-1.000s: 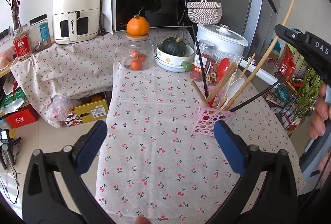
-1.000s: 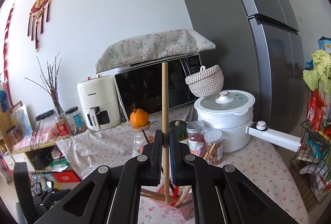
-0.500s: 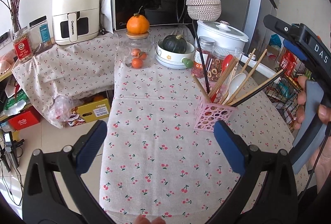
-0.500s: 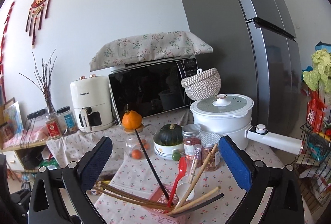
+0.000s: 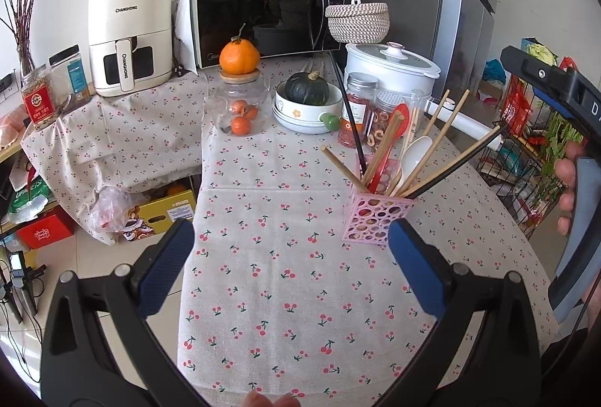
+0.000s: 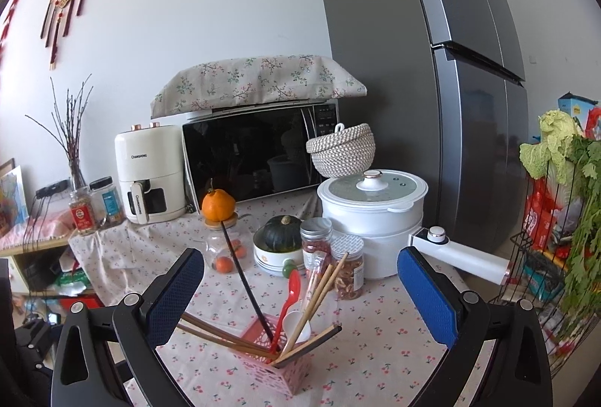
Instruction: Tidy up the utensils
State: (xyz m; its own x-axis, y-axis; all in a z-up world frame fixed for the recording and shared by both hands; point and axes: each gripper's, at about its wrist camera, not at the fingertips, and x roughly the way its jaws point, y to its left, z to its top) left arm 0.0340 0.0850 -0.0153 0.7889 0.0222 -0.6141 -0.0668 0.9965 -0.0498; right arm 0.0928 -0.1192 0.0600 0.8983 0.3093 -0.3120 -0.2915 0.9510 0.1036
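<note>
A pink perforated utensil holder (image 5: pixel 377 221) (image 6: pixel 280 369) stands on the cherry-print tablecloth (image 5: pixel 285 294). It holds several wooden and black chopsticks (image 5: pixel 447 134), a red spoon (image 6: pixel 287 298) and a white spoon (image 5: pixel 415 151). My left gripper (image 5: pixel 291 257) hovers open over the cloth, just in front and to the left of the holder, with nothing between its fingers. My right gripper (image 6: pixel 300 290) is wide open above and behind the holder, empty; the left wrist view shows it at the right edge (image 5: pixel 556 95), held by a hand (image 5: pixel 565 181).
At the back stand an air fryer (image 5: pixel 129 39), a microwave (image 5: pixel 263 16), a white cooker (image 5: pixel 390 65) with a long handle, a woven basket (image 5: pixel 357 20), jars, a bowl with a squash (image 5: pixel 306 89) and a fruit jar (image 5: pixel 240 110). A wire rack with vegetables (image 6: pixel 563 219) stands right.
The right gripper was shut on a wooden chopstick held upright over the holder; it has opened wide and the chopstick now leans in the holder. The left gripper stayed put.
</note>
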